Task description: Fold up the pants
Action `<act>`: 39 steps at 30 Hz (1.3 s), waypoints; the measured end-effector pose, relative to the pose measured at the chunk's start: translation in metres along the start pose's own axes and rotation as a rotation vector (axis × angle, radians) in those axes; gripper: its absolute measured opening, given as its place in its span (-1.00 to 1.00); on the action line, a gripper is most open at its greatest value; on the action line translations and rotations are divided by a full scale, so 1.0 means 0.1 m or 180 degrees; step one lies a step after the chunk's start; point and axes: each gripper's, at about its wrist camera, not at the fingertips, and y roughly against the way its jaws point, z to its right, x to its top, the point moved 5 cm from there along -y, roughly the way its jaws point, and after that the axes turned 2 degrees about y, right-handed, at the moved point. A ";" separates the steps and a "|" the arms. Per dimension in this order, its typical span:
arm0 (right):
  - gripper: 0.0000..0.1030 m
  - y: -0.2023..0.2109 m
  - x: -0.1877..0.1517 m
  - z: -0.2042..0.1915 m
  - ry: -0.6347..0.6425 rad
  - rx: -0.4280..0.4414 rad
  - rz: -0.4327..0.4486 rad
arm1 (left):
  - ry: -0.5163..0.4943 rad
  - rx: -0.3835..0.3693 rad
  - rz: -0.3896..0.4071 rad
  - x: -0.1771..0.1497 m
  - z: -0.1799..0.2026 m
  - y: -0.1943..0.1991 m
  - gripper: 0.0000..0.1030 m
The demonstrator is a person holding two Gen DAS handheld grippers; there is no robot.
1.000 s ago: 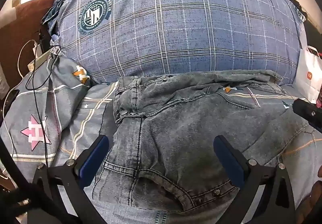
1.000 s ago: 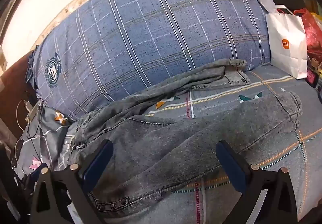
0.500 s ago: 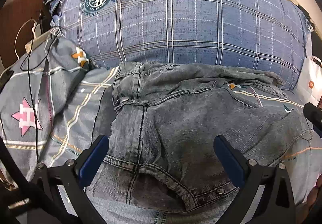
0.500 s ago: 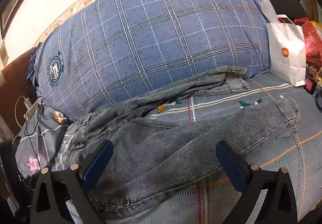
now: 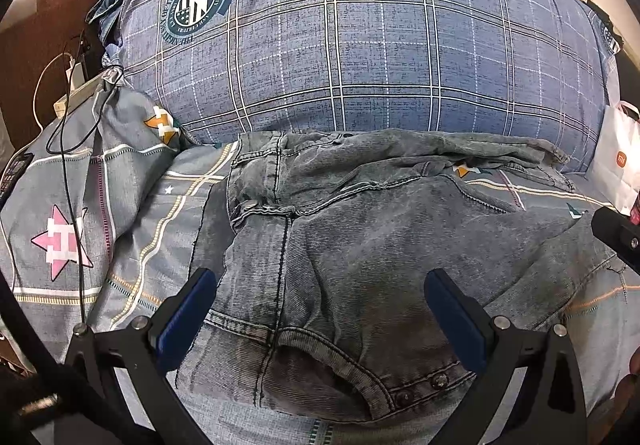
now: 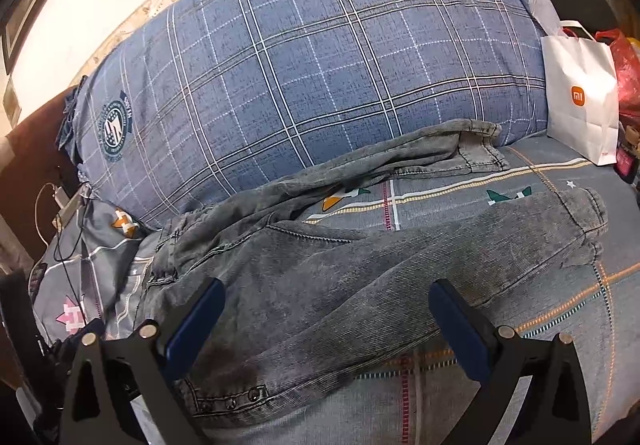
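- The jeans point(image 5: 360, 245) lie spread on the bed point(image 5: 132, 229), waist end near the left gripper, one leg running along the foot of the big plaid pillow point(image 5: 360, 45).
- In the right wrist view the other leg point(image 6: 440, 265) stretches right across the sheet, well apart from the first.
- The left gripper point(image 5: 320, 309) hangs over the waist, jaws released, gripping nothing.
- The right gripper point(image 6: 326, 321) hangs over the nearer leg, jaws also spread and empty.
- A white paper bag point(image 6: 580, 105) stands beside the pillow.
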 end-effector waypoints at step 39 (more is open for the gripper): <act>0.47 0.07 0.02 0.08 -0.0095 -0.0081 -0.0057 | -0.0076 -0.0235 -0.0197 0.03 0.22 -0.03 1.00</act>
